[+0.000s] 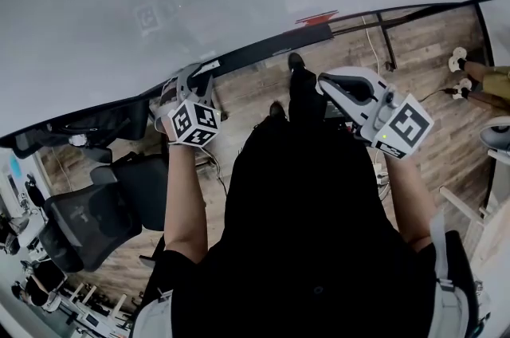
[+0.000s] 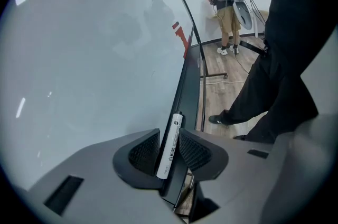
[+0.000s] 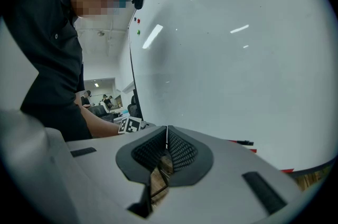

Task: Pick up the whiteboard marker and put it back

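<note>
A white whiteboard marker (image 2: 176,121) with a black cap lies along the black tray (image 2: 191,80) at the foot of the whiteboard (image 2: 95,59). My left gripper (image 2: 169,132) points down at the tray with the marker between its jaws. The jaws stand wide and do not seem to press on it. In the head view the left gripper (image 1: 188,81) is at the tray (image 1: 263,48). My right gripper (image 1: 331,81) hovers to the right, clear of the board. In its own view the right gripper (image 3: 167,136) has its pads together with nothing between them.
A red item (image 1: 317,17) sits further right on the tray. Black office chairs (image 1: 96,217) stand at the left on the wood floor. Another person (image 2: 228,22) stands beyond the board's far end, near its stand and cables.
</note>
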Motion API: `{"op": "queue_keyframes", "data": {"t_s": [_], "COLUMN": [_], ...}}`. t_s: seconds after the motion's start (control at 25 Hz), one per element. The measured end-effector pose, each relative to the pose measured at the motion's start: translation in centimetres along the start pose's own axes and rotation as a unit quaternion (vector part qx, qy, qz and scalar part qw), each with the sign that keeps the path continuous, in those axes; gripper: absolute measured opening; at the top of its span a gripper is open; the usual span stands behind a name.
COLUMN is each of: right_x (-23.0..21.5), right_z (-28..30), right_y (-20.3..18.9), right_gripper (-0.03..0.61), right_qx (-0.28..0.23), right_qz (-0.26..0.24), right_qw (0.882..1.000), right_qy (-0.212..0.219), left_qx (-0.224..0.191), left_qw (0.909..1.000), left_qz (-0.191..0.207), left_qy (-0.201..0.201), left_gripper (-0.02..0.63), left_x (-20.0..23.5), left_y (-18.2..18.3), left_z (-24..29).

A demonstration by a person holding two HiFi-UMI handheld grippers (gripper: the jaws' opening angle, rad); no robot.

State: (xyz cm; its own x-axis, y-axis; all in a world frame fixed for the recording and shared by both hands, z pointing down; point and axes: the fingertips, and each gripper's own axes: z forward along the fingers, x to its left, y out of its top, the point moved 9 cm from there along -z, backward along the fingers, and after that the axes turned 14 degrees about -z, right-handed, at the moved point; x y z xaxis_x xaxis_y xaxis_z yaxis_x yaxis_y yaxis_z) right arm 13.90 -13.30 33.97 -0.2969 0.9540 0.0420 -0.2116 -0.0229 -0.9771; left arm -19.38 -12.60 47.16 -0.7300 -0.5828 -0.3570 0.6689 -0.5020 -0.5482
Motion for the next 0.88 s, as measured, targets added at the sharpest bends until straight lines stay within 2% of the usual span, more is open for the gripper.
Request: {"op": "queue_keyframes", "data": {"t_s": [0.16,0.88], "right_x": [0.0,-0.3], "right_z": [0.1,0.1], "right_y": [0.0,0.0], "right_gripper": [0.020,0.021], "right_qx": [0.001,-0.002], "right_qz": [0.002,0.002], "right_qw": [1.000,1.000], "right_qy": [0.000,-0.004], "left_qx": [0.018,0.043], "left_qw": [0.9996,0.9982], "left_qz": [0.022,0.041], "left_qy": [0.002,0.004], "left_gripper": [0.121,0.087], "left_x": [-0.2,-0.4], "left_y": [-0.1,0.2], "left_z": [0.5,1.5]}}
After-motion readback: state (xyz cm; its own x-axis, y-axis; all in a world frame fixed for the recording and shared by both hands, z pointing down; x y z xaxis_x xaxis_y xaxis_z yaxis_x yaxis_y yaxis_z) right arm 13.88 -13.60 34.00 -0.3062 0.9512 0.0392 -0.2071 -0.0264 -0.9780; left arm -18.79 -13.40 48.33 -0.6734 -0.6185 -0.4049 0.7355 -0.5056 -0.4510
